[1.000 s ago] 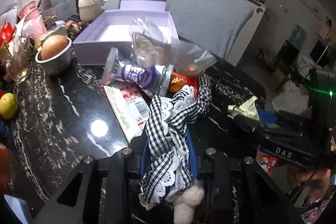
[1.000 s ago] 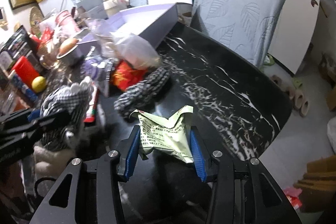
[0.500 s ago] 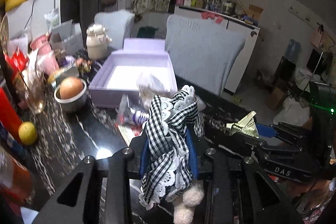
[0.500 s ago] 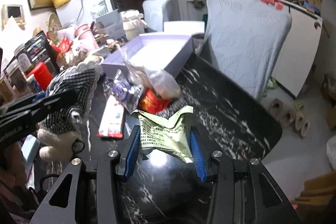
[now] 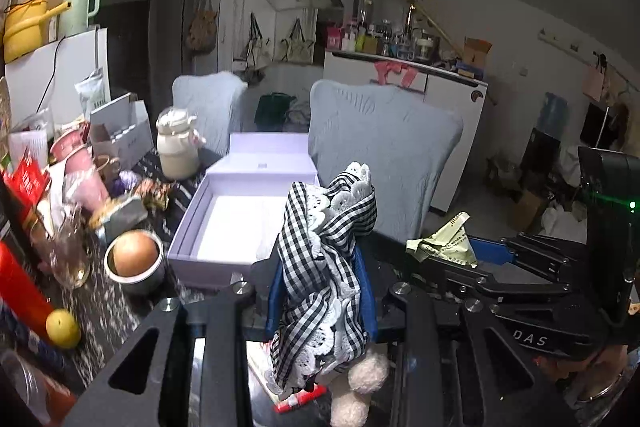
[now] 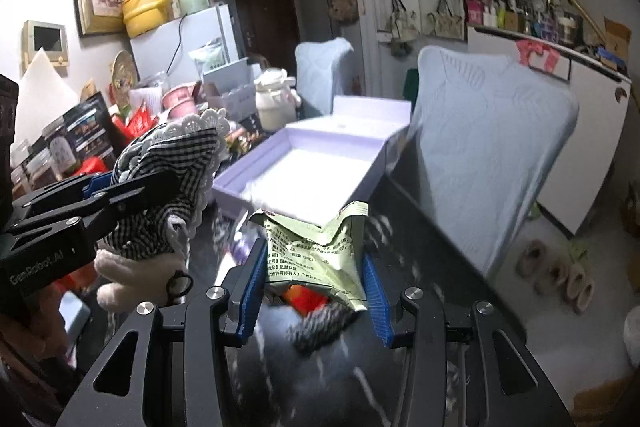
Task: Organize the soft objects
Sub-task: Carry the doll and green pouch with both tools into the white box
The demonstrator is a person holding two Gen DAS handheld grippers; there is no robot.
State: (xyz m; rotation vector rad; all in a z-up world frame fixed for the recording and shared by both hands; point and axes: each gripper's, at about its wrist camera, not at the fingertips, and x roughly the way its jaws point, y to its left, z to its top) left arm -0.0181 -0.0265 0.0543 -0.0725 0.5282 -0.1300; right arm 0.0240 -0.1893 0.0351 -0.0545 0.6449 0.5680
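My left gripper (image 5: 322, 283) is shut on a soft toy in black-and-white checked cloth with lace trim (image 5: 326, 255) and holds it in the air, short of the open lilac box (image 5: 240, 215). The toy also shows in the right wrist view (image 6: 176, 163). My right gripper (image 6: 316, 267) is shut on a crumpled pale green packet (image 6: 316, 247) and holds it up in front of the box (image 6: 320, 167). The packet also shows in the left wrist view (image 5: 444, 243), to the right of the toy.
A metal bowl with a brown round thing (image 5: 134, 259), a yellow fruit (image 5: 62, 323), cups and a cream jar (image 5: 176, 151) crowd the left of the black marble table (image 6: 420, 227). A covered chair (image 5: 384, 147) stands behind the box. A knitted item (image 6: 324, 323) lies below the packet.
Both grippers have risen from the table with their loads and now face the open lilac box. The snack bags on the table have dropped out of the left view.
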